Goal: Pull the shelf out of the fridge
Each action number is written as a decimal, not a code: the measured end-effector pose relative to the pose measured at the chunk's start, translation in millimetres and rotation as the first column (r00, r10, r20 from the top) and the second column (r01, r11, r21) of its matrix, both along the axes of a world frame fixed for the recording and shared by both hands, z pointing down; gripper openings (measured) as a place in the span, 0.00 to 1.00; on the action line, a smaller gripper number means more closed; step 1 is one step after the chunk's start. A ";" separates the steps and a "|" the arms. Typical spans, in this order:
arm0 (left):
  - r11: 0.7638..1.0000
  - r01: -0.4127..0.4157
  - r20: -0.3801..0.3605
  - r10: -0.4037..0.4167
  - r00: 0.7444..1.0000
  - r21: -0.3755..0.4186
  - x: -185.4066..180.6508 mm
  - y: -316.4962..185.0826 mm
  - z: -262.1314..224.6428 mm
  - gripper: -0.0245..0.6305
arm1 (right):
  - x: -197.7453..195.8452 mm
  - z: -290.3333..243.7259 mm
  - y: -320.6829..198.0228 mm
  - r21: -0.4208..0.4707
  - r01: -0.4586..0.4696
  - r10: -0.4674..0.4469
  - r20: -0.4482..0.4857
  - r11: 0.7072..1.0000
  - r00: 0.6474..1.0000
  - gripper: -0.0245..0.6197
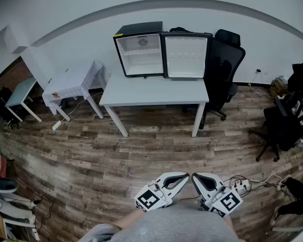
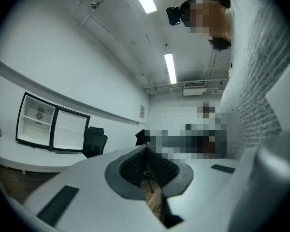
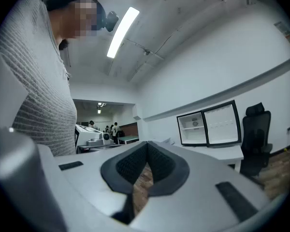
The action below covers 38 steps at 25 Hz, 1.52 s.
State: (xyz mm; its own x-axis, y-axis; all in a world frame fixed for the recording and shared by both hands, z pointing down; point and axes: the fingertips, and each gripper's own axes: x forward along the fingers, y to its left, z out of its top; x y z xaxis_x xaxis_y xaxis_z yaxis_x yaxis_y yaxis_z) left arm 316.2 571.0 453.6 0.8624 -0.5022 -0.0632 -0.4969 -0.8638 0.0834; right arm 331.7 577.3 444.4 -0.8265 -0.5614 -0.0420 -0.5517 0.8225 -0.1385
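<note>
Work on the shelf has not begun, as far as the pictures show. The fridge [image 1: 139, 54] stands at the back of the white table [image 1: 154, 92], against the wall, and its door [image 1: 185, 56] is already swung open to the right. The shelf [image 1: 140, 48] sits in its place inside the fridge, in the upper part of the white interior, and nothing touches it.

The person stands well apart from the table, with a wide stretch of wooden floor [image 1: 141, 145] between. The left gripper [image 1: 185, 177] and the right gripper [image 1: 194, 177] hang close to the person's body, side by side, with their tips almost meeting. Both are clenched and empty: in each gripper view the dark pads press together and only the floor shows below them.

So the opened door is the only finished part. It seems that the person must first walk to the table, part the jaws of one gripper, take the front edge of the shelf and draw it out level.
</note>
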 end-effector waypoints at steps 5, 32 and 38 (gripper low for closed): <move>1.000 -0.004 0.003 0.004 1.000 0.001 -4.1 1.9 2.3 0.05 | -4.8 2.4 3.3 -0.004 0.000 0.000 -0.002 1.000 1.000 0.06; 1.000 0.018 0.074 -0.018 0.997 0.002 -14.5 -9.9 17.0 0.05 | -17.6 7.2 -8.7 -0.023 0.062 -0.062 0.022 0.998 0.998 0.06; 0.999 0.052 0.087 -0.052 0.995 0.000 -33.8 -24.2 19.1 0.05 | -33.6 2.7 -23.5 -0.021 0.080 -0.079 0.022 0.997 0.997 0.06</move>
State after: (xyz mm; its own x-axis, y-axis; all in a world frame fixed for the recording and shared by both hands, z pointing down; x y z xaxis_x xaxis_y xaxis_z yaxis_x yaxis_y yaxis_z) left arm 282.3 546.7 472.7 0.8375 -0.5464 0.0117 -0.5464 -0.8366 0.0396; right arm 298.0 553.8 447.1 -0.8675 -0.4950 -0.0486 -0.4814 0.8602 -0.1680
